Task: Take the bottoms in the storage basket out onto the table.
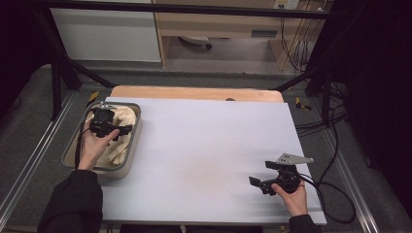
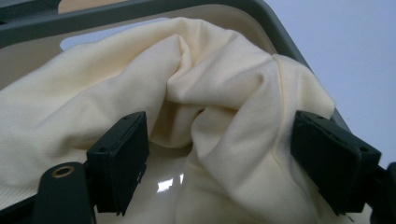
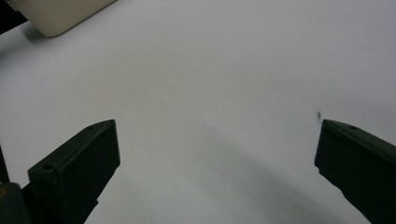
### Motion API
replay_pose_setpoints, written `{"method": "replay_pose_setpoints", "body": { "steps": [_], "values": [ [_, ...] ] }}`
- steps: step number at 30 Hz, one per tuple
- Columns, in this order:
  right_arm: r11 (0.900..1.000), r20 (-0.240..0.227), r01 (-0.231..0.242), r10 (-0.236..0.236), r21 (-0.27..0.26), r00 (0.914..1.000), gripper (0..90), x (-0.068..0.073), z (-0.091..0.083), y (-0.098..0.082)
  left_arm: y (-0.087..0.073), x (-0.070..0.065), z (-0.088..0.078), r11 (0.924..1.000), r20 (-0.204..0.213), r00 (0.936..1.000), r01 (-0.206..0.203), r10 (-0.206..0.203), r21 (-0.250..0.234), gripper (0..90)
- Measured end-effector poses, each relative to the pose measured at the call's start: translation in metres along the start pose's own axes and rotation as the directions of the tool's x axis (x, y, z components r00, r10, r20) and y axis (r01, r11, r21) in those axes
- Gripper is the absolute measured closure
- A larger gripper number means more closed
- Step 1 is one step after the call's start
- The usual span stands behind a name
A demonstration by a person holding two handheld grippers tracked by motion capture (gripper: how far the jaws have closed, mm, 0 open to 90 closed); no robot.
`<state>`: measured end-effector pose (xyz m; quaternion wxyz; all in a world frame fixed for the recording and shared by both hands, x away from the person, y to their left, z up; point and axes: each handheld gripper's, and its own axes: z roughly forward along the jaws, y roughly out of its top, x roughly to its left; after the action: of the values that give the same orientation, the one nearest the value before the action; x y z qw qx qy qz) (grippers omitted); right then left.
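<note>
Inside the grey tray (image 1: pixel 134 127) lies a cream cloth (image 2: pixel 219 93); left hand-held gripper (image 2: pixel 219 154) straddles a fold, jaws apart.

The cream cloth (image 1: pixel 121 130) I'm reaching into sits at the left of the high view, bunched in a grey-rimmed tray (image 1: pixel 137 127). It's soft, plain, pale yellow, heaped in loose folds. In the left gripper view a thick ridge of the cloth (image 2: pixel 224 112) stands between my jaws, draping over the tray's rim at upper right.
</note>
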<state>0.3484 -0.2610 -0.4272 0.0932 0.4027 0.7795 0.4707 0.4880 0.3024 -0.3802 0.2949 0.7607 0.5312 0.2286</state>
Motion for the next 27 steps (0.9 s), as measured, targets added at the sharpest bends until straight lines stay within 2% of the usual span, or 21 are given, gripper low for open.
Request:
{"method": "replay_pose_setpoints", "body": {
  "steps": [6,10,13,15,17,18,19,20,23,27],
  "values": [
    [1.000,0.000,-0.002,0.002,-0.001,1.0000,0.5,0.000,0.000,0.000,-0.005,0.001,0.007,0.9999,0.011,0.9999,0.002,-0.002,0.016,22.0],
    [1.000,0.000,-0.004,0.004,0.002,1.0000,0.5,0.000,0.000,0.000,-0.005,-0.001,0.009,0.9996,0.020,0.9998,-0.008,0.007,0.027,27.5],
    [1.000,-0.001,-0.004,0.004,0.002,1.0000,0.5,0.000,0.000,0.000,-0.006,-0.002,0.011,0.9992,0.035,0.9993,-0.010,0.009,0.038,35.3],
    [1.000,0.001,-0.002,0.002,0.000,1.0000,0.5,0.000,0.000,0.000,-0.006,-0.003,0.012,0.9990,0.044,0.9990,-0.009,0.007,0.044,43.6],
    [1.000,0.001,-0.001,0.001,-0.001,1.0000,0.5,0.000,0.000,0.000,-0.006,-0.004,0.013,0.9989,0.053,0.9986,-0.005,0.003,0.046,46.4],
    [1.000,0.000,-0.001,0.001,-0.001,1.0000,0.5,0.000,0.000,0.000,-0.006,-0.005,0.013,0.9989,0.057,0.9984,-0.006,0.003,0.046,52.3],
    [1.000,0.000,-0.001,0.001,-0.001,1.0000,0.5,0.000,0.000,0.000,-0.005,-0.005,0.013,0.9990,0.057,0.9984,-0.004,0.002,0.045,52.3],
    [1.000,0.000,-0.001,0.001,-0.001,1.0000,0.5,0.000,0.000,0.000,-0.005,-0.006,0.013,0.9990,0.061,0.9981,-0.004,0.001,0.044,58.3],
    [1.000,0.000,0.000,0.000,0.000,1.0000,0.5,0.000,0.000,0.000,-0.005,-0.007,0.012,0.9990,0.063,0.9980,0.001,-0.004,0.045,67.1],
    [1.000,0.001,0.000,0.000,-0.001,1.0000,0.5,0.000,0.000,0.000,-0.005,-0.008,0.010,0.9989,0.060,0.9982,0.001,-0.004,0.046,73.6]
  ]
}}
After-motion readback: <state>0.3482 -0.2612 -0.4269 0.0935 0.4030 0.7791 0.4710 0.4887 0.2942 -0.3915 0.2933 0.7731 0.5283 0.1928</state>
